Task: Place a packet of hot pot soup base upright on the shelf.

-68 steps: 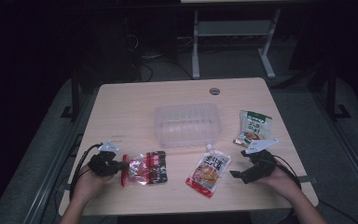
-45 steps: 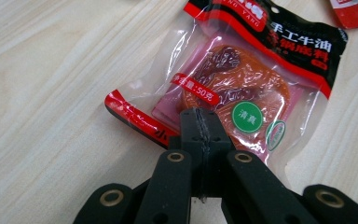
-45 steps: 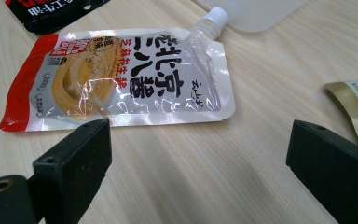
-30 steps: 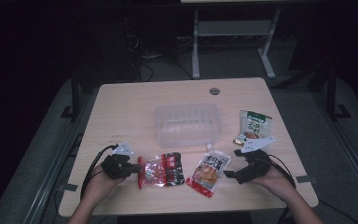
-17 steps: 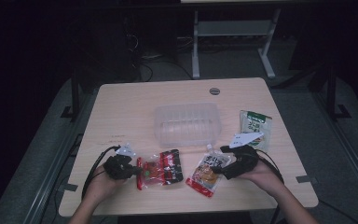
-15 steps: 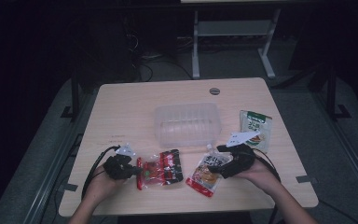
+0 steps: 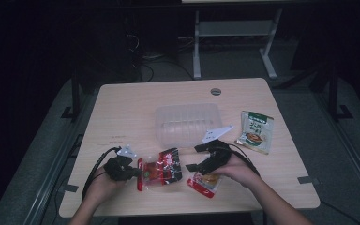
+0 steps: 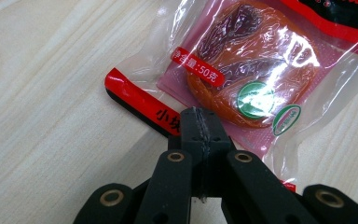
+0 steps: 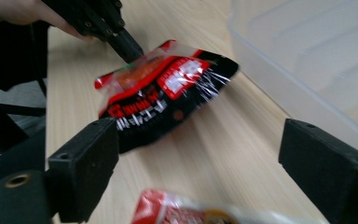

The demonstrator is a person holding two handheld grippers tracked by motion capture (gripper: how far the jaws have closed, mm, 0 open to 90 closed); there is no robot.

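With our left tool (image 7: 132,172) clenched on the edge of the light, floppy, slippery red snack packet (image 7: 161,168), our right tool (image 7: 192,159) gapes released, best gripping its opposite sealed edge.

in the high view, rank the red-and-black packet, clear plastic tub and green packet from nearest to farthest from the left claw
1. Red-and-black packet: pinched at its edge by the left claw, at the table's near side.
2. Clear plastic tub: mid-table, beyond and to the right.
3. Green packet: far right, past the tub.
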